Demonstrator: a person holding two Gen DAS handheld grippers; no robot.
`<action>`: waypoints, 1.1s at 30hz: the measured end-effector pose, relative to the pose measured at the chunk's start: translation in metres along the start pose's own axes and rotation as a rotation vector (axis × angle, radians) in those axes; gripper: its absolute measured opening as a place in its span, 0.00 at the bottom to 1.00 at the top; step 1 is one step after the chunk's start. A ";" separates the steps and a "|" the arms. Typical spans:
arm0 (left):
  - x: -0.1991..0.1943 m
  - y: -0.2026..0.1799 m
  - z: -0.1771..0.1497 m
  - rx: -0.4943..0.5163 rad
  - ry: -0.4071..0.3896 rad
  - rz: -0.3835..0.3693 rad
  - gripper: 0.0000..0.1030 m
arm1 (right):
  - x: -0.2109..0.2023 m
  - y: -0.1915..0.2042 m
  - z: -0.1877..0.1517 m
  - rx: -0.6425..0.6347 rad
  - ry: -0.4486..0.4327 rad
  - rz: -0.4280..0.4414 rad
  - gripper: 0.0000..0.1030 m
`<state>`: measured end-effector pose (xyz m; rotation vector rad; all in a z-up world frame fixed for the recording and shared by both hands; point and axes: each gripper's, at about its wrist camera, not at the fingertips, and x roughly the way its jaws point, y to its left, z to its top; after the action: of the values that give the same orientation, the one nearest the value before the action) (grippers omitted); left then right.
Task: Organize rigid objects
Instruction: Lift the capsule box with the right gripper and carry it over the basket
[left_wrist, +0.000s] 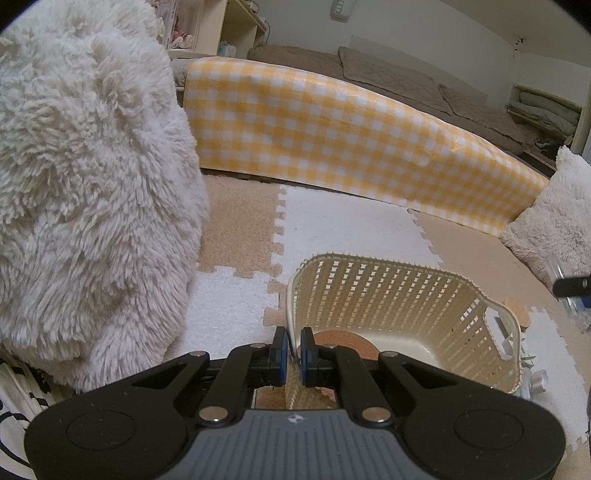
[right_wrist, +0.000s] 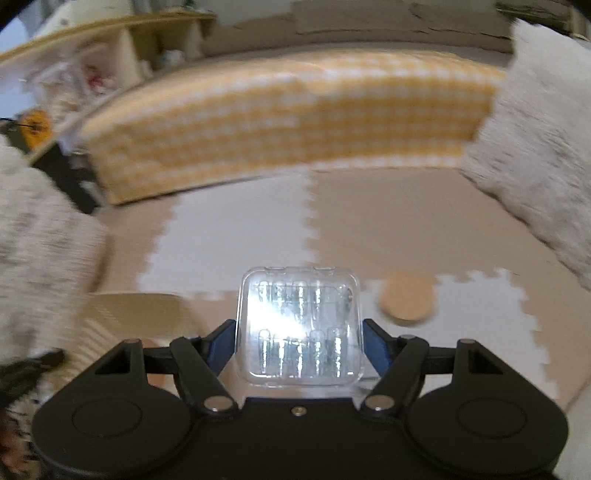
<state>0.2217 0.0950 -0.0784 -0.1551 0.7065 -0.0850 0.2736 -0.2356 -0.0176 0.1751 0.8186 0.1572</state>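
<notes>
My left gripper (left_wrist: 293, 345) is shut on the near rim of a cream perforated plastic basket (left_wrist: 399, 295) that stands on the floor mats. A round cork coaster (left_wrist: 343, 338) lies inside the basket on its bottom. My right gripper (right_wrist: 299, 343) is shut on a clear plastic case (right_wrist: 300, 325) with small cylinders inside, held above the mats. A second cork coaster (right_wrist: 406, 299) lies on the floor to the right of the case; it also shows in the left wrist view (left_wrist: 517, 310) beyond the basket's right end. The right wrist view is blurred by motion.
A yellow checked low table (left_wrist: 332, 129) runs across the back. A large fluffy white cushion (left_wrist: 85, 184) stands at the left and another (left_wrist: 554, 218) at the right. Small metal items (left_wrist: 539, 382) lie right of the basket. Beige and white puzzle mats (right_wrist: 388, 229) cover the floor.
</notes>
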 end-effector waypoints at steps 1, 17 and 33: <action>0.000 0.000 0.000 -0.001 0.000 0.000 0.07 | -0.001 0.010 0.001 -0.004 0.001 0.024 0.71; -0.001 0.000 -0.001 -0.012 0.000 -0.004 0.06 | 0.071 0.127 -0.007 0.035 0.240 0.150 0.71; -0.001 0.002 -0.001 -0.029 0.002 -0.012 0.06 | 0.143 0.150 -0.023 0.123 0.351 0.081 0.71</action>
<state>0.2197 0.0971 -0.0790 -0.1867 0.7093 -0.0863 0.3419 -0.0577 -0.1023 0.3028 1.1730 0.2178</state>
